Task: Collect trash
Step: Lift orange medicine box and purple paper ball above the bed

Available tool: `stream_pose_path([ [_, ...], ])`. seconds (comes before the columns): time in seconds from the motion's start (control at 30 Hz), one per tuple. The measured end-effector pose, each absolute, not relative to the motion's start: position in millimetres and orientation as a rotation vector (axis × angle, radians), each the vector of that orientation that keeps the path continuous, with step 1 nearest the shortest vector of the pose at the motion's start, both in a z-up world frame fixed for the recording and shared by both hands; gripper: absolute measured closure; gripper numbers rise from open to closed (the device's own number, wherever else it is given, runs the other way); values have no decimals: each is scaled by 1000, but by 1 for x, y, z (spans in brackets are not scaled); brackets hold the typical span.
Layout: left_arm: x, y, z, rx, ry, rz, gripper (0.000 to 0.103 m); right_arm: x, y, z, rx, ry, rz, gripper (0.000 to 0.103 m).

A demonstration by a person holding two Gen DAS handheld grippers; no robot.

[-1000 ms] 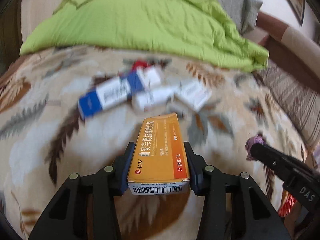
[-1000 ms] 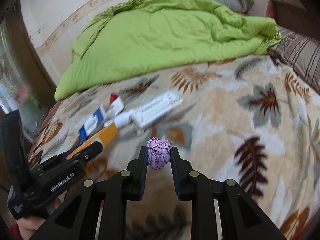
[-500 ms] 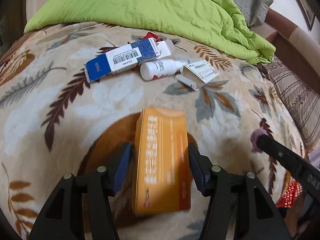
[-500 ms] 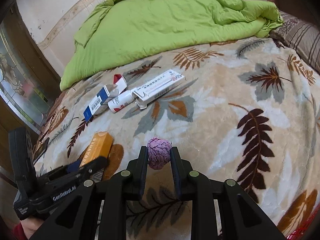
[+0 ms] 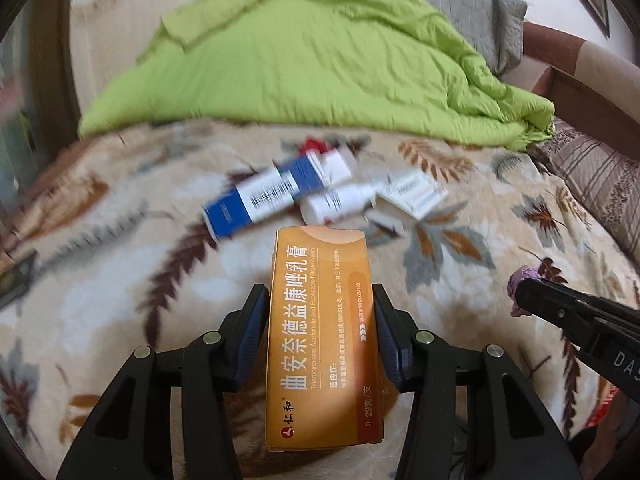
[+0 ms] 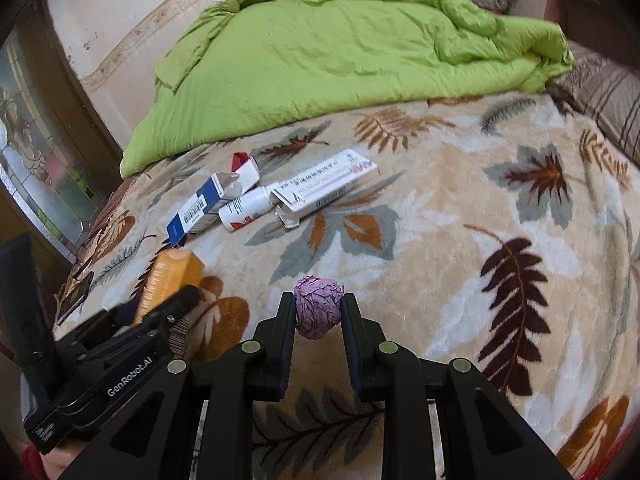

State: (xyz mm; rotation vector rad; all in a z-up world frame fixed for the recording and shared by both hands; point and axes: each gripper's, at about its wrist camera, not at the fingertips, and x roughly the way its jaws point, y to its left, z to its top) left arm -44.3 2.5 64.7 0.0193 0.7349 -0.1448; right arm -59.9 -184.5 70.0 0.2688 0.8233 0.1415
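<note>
Cardboard in orange, a cream carton (image 5: 324, 340), is seen between the pads of the left gripper (image 5: 320, 340) and lifted clear of the leaf-patterned blanket (image 6: 460, 208). Half a second back the same carton lay flat on the blanket with the jaws spread a little around it; a second back it was gripped. So a brief loosening and re-seating is read here, and the jaws are closing on the carton again, pads against its long sides. The grip is judged restored rather than lost.

The right gripper (image 6: 318, 312) is pressed onto a crumpled purple paper ball (image 6: 319, 306), unchanged across the second.

Left on the blanket, near the green quilt (image 6: 340, 48), are a blue-and-white box (image 6: 200, 208), a small white bottle (image 6: 246, 213) and an opened white carton (image 6: 324, 188), touching in a cluster. No bin is shown, so carrying off both held pieces is judged the next need.
</note>
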Motion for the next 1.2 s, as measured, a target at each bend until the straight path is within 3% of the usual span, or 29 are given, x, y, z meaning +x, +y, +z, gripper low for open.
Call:
stream_pose_path([
  [0.27, -55, -8, 77, 110, 635, -116, 53, -65, -181, 80, 238, 761, 140, 78],
  [1.2, -59, -16, 77, 154, 616, -124, 53, -64, -185, 80, 251, 767, 130, 78],
])
